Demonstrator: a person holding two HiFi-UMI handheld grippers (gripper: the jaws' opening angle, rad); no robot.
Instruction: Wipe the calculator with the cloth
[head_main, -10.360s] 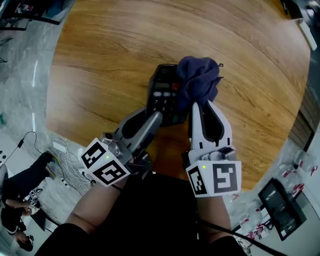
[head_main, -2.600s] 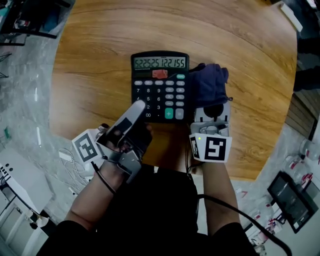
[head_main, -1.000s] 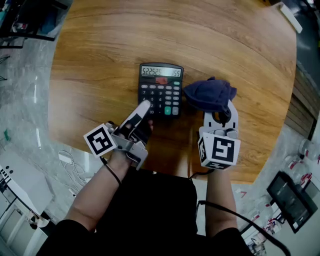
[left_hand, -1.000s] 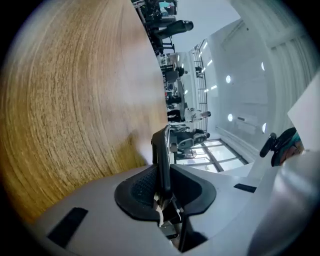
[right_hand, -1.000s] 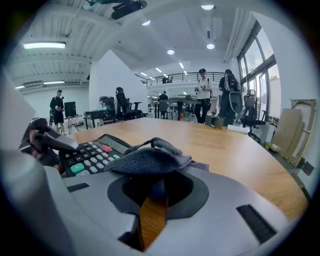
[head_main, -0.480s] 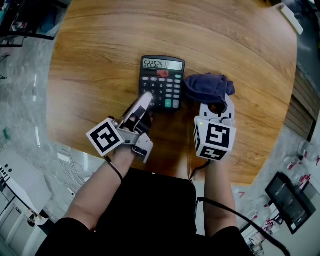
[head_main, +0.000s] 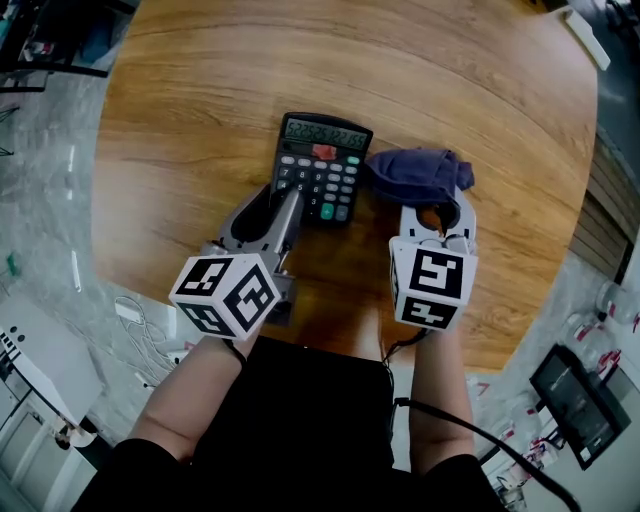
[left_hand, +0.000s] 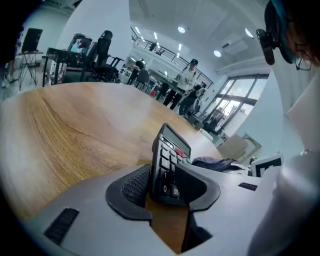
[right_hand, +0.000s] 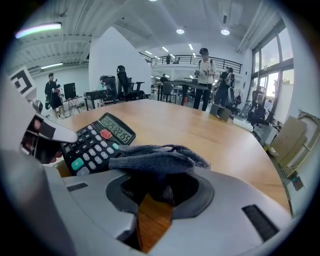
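In head view, the left claw hides one corner of the calculator.

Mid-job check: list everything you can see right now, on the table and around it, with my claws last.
table: one, round, brown wood, under everything.
calculator: one, black with grey keys, lying at the table's middle.
cloth: one, dark blue, bunched, just right of the calculator.
cables: a tangle, white and black, on the floor at left.
people: several, standing far beyond the table.
left claw: one, grey, jaws have just been opening, calculator's near corner between them.
right claw: one, white, shut on the cloth.
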